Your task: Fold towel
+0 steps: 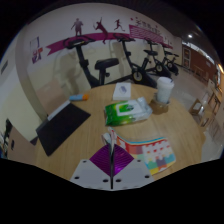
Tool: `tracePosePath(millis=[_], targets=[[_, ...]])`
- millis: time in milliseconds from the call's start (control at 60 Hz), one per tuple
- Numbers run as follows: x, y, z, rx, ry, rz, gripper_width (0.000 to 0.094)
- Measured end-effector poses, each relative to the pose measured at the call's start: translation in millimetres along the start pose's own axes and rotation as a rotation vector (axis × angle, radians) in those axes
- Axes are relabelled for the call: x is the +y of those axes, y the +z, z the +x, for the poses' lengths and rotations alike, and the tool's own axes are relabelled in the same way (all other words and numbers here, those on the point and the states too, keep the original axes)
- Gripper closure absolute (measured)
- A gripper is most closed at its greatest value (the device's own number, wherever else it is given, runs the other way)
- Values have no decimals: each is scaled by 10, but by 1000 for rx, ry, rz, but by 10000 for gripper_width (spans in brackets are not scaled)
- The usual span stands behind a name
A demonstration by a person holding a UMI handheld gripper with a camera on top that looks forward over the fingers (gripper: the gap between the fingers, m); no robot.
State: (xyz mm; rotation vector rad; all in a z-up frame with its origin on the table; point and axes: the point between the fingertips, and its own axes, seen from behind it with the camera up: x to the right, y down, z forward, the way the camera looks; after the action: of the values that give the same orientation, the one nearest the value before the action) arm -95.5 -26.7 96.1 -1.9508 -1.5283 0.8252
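Towel: no cloth that reads clearly as a towel; the likeliest candidate is the pale blue folded piece (76,99) at the upper left of the table, up and to the left of the fingers and well apart from them
Gripper: the gripper (112,165) at the bottom centre, its purple pads (104,160) meeting at a point, narrowed to almost nothing and holding nothing
Long axis: too small to tell for the blue piece
Nearer things: a green-and-white packet (126,111) straight ahead at frame centre, a patterned pack (152,152) just right of the fingers, a dark mat (62,127) at left, a white cup (164,90) at upper right
Surface: wooden table (95,112)
Room: a gym-like space, exercise bikes (150,64) across the top, figures on the wall
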Motion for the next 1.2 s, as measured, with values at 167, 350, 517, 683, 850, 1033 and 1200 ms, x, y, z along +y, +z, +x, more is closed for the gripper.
tracePosePath(millis=[167, 350, 517, 683, 850, 1033, 1200], targets=[[-362, -299, 703, 18, 48, 25, 927], [0, -84, 1623, 79, 8, -51, 923], [461, 317, 2061, 95, -66, -113, 910], [430, 189, 2176, 84, -99, -96, 239], [114, -746, 2101, 96, -108, -62, 77], [61, -2071, 1855, 127, -119, -13, 78], [131, -2855, 1641, 142, -60, 31, 81]])
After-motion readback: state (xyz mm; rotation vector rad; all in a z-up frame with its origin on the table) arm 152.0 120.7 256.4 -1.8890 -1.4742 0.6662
